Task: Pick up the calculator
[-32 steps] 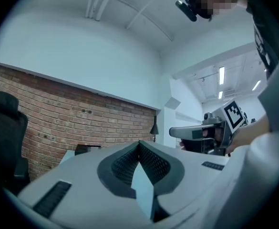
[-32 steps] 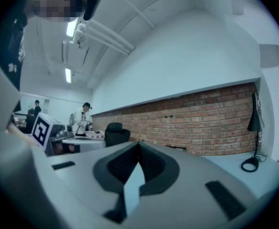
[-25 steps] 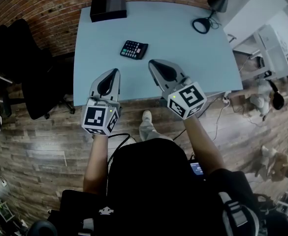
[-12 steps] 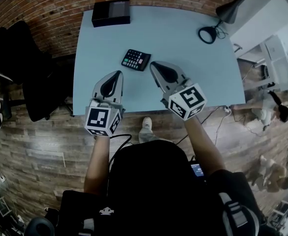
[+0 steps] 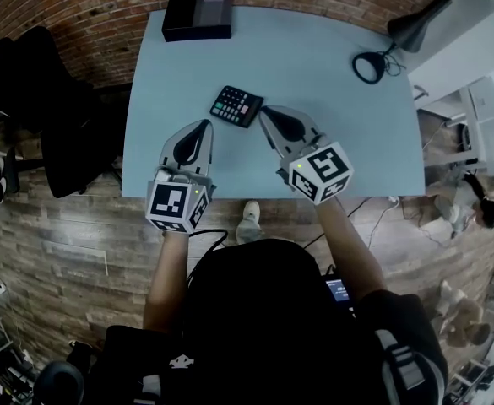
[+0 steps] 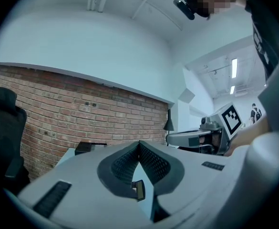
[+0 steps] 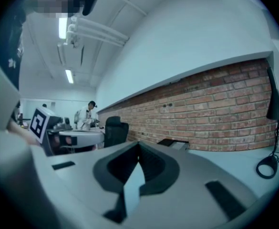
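Observation:
The calculator [image 5: 236, 106], black with coloured keys, lies flat on the light blue table [image 5: 314, 66]. In the head view my right gripper [image 5: 266, 110] is shut and empty, its tip just right of the calculator's near right corner; whether it touches, I cannot tell. My left gripper [image 5: 201, 126] is shut with nothing in it, a short way nearer than the calculator and to its left. The left gripper view shows closed jaws [image 6: 139, 144] pointing level at the brick wall. The right gripper view shows its jaws [image 7: 139, 147] closed too. Neither gripper view shows the calculator clearly.
A black box [image 5: 198, 17] sits at the table's far left edge. A desk lamp [image 5: 415, 24] with a ring-shaped base [image 5: 367, 67] stands at the far right. A black office chair [image 5: 27, 108] is left of the table. Brick wall runs behind.
Both grippers have moved forward over the table's near edge, and the gap to the calculator has closed. Both stayed shut.

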{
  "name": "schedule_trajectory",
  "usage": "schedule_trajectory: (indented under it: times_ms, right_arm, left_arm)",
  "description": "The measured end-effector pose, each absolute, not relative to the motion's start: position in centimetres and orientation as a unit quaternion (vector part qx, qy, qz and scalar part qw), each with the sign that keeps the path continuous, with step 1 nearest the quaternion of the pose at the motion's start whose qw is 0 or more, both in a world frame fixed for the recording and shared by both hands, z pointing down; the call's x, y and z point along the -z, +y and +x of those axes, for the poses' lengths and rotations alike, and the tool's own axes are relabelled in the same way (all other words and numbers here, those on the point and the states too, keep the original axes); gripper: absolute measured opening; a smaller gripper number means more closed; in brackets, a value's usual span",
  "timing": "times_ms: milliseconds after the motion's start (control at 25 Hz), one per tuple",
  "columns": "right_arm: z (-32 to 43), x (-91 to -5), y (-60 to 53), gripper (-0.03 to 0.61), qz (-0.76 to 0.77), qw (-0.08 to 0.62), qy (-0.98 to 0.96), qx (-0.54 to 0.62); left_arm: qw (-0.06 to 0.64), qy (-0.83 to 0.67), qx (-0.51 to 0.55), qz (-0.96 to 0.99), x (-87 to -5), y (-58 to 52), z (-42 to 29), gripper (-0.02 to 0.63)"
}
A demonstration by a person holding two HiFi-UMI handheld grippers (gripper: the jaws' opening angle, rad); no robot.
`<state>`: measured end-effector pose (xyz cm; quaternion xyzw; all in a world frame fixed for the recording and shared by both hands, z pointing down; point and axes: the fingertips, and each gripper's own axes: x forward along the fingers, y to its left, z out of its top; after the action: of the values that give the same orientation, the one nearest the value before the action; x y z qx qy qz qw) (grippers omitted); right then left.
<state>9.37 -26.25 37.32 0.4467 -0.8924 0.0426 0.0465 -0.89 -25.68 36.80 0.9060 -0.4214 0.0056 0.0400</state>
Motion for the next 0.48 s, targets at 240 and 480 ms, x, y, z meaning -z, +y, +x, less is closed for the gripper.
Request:
schedule_trajectory:
  times_ms: [240, 480]
  right_arm:
    - [9.8, -40.5, -27.9, 0.003, 0.429, 0.071, -0.899, -0.060]
    - [10.7, -43.6, -29.4, 0.003, 0.411, 0.099, -0.903, -0.075]
  left_arm:
    - [0.050, -0.442, -0.019, 0.895, -38.1, -26.6, -0.9, 0.005]
    - [0.057, -0.461, -0.029, 0.885, -39.2, -27.3, -0.3, 0.005]
